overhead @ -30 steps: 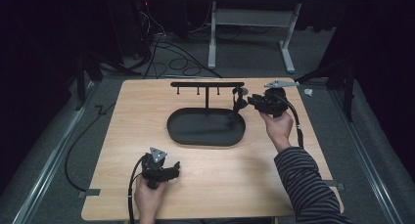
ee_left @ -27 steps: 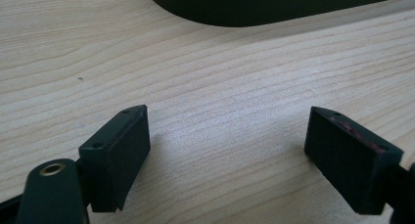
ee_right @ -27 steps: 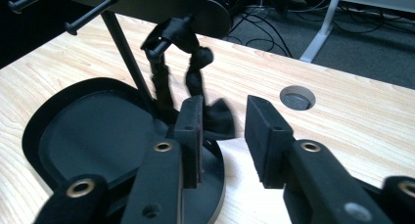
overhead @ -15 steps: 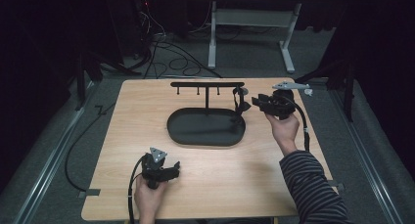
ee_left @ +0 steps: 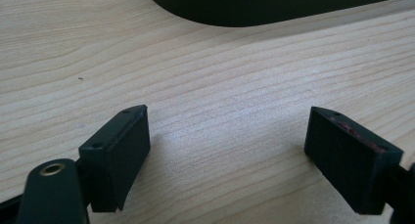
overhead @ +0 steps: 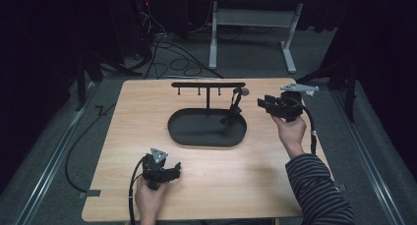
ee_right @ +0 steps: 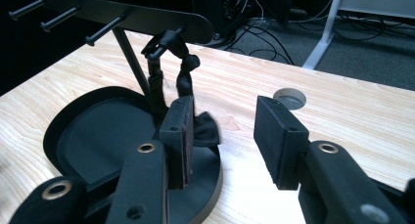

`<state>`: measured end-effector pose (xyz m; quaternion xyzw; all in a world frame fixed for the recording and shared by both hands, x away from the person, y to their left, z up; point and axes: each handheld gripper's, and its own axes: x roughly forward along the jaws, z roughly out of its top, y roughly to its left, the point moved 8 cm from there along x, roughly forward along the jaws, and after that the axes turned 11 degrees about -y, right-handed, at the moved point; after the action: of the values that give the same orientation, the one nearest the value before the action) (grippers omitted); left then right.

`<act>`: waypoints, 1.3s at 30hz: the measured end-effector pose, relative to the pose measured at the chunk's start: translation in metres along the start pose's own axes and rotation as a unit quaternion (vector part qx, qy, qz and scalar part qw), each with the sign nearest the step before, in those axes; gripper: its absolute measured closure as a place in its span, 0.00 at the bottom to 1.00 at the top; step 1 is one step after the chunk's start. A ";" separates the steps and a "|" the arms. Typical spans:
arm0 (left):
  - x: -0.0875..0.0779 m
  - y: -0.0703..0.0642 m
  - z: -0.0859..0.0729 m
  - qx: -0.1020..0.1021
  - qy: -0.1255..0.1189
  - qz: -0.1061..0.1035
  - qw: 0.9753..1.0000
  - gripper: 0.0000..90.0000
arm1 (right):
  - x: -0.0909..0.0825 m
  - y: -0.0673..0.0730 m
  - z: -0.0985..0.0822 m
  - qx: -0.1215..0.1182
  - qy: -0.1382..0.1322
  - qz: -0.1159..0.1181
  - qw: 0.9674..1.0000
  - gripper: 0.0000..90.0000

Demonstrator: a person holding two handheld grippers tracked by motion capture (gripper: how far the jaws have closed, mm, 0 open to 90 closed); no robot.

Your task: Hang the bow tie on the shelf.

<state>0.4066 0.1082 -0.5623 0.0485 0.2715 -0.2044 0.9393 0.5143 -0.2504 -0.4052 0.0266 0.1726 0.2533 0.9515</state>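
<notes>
High view: we see the table (overhead: 147,185) with a black oval tray (overhead: 192,136) near its middle, toward the far edge. A post rises from the tray's far side and carries a peg rail (overhead: 208,84). A black knotted strap (overhead: 234,104) hangs from the rail's right end and its lower part reaches the tray's right end. The right gripper (overhead: 263,103) is held above the table near the right edge, jaws aimed at the strap but apart from it. The left gripper (overhead: 173,170) sits near the near edge, left of centre, pointing right, well apart from the tray.

Left gripper view: we see its jaws spread wide, nothing between them, only bare wood grain. The tray rim (ee_left: 254,13) crosses the top of the frame. Whether the jaw tips touch the wood we can't tell.

Right gripper view: the right gripper (ee_right: 222,136) has just been opening; its jaws stand about half apart, released, with nothing between the pads. The strap (ee_right: 182,72) hangs just beyond the left jaw, looped over a rail peg, knot visible, with its tail on the tray floor (ee_right: 98,136). This view also resolves the pegs on the rail (ee_right: 142,18) and a round grommet hole (ee_right: 289,99) in the tabletop, details that the high view gives only as small blurs.
</notes>
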 end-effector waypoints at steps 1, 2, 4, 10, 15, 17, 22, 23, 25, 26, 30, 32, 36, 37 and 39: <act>0.000 0.000 0.000 0.000 0.000 0.000 1.000 0.19 | -0.001 -0.001 0.000 0.000 -0.002 0.001 1.000 0.67; 0.000 0.000 0.000 0.000 0.000 0.000 1.000 0.19 | -0.002 -0.001 0.000 0.002 -0.002 0.001 1.000 0.67; 0.000 0.000 0.000 0.000 0.000 0.000 1.000 0.19 | -0.004 -0.002 -0.001 0.004 -0.001 0.001 1.000 0.67; 0.000 0.000 0.000 0.000 0.000 0.000 1.000 0.19 | -0.010 -0.004 -0.002 0.004 -0.005 -0.001 1.000 0.66; 0.000 0.000 0.000 0.000 0.000 0.000 1.000 0.19 | -0.016 -0.007 -0.004 0.008 -0.008 -0.001 1.000 0.66; 0.000 0.000 0.000 -0.001 -0.001 0.000 1.000 0.19 | -0.018 -0.008 -0.005 0.007 -0.009 -0.001 1.000 0.66; 0.000 0.000 0.000 -0.001 -0.001 0.000 1.000 0.19 | -0.023 -0.011 -0.008 0.012 -0.008 -0.002 1.000 0.65; 0.000 0.000 0.000 0.000 0.000 0.000 1.000 0.19 | -0.025 -0.012 -0.008 0.013 -0.010 -0.003 1.000 0.65; 0.000 0.000 0.000 0.000 0.000 0.000 1.000 0.19 | -0.027 -0.013 -0.008 0.016 -0.012 -0.004 1.000 0.65; 0.000 0.000 0.000 0.000 0.000 0.000 1.000 0.19 | -0.028 -0.014 -0.009 0.016 -0.013 -0.004 1.000 0.65; 0.000 0.000 0.000 0.000 0.000 0.000 1.000 0.19 | -0.033 -0.017 -0.011 0.020 -0.013 -0.006 1.000 0.65; 0.000 0.000 0.000 0.000 0.000 0.000 1.000 0.19 | -0.035 -0.019 -0.011 0.019 -0.014 -0.008 1.000 0.65; 0.000 0.000 0.000 0.000 0.000 0.000 1.000 0.19 | -0.040 -0.020 -0.011 0.024 -0.017 -0.008 1.000 0.65; 0.000 0.000 0.000 -0.001 0.000 0.000 1.000 0.19 | -0.041 -0.020 -0.011 0.022 -0.019 -0.008 1.000 0.65; 0.000 0.000 0.000 0.000 0.000 0.000 1.000 0.19 | -0.043 -0.021 -0.011 0.023 -0.020 -0.008 1.000 0.65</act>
<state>0.4066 0.1081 -0.5623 0.0482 0.2712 -0.2041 0.9394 0.4852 -0.2899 -0.4049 0.0521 0.1597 0.2414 0.9558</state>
